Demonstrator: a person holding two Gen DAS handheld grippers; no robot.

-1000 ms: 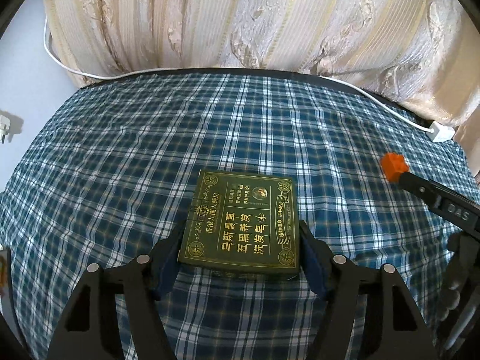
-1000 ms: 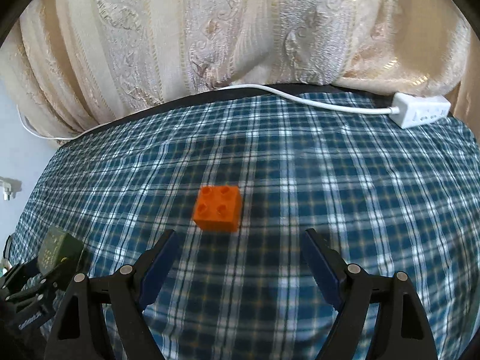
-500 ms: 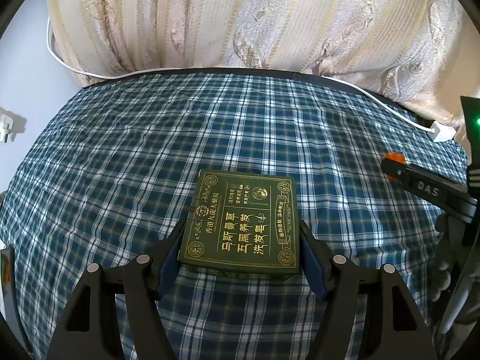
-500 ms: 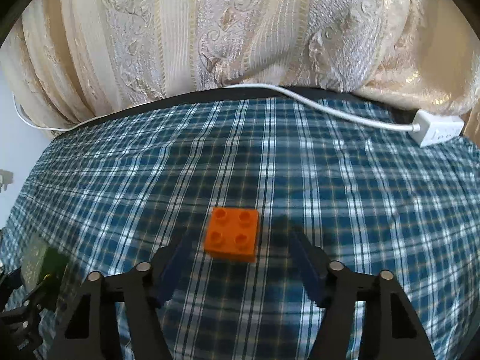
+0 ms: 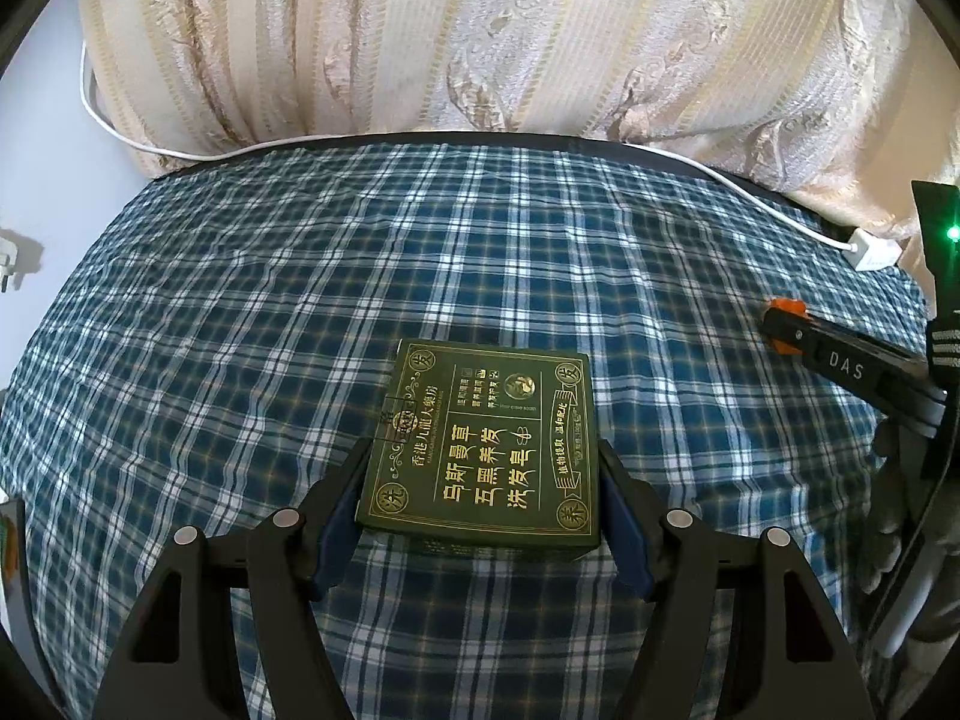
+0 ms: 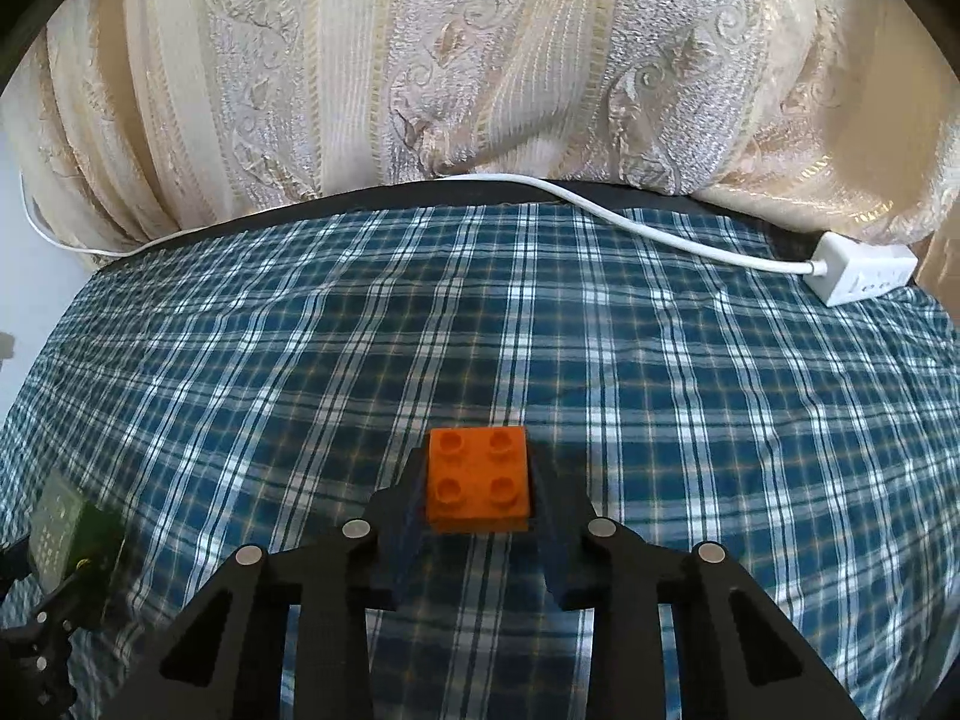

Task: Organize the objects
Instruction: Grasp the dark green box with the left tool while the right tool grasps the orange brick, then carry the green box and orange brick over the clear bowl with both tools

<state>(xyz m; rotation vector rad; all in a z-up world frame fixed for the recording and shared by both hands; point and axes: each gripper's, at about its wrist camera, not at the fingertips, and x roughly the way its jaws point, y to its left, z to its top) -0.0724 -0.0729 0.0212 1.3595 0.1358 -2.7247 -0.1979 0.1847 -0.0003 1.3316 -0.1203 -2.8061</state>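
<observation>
Left gripper clamped on the green box, right gripper closing in on the orange brick between its fingers, both on the checked cloth.

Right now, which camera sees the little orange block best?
The right wrist view. The orange block sits front and centre between the closing right gripper fingers, all four studs showing. The left wrist view catches only an orange sliver behind that gripper, far right.
</observation>
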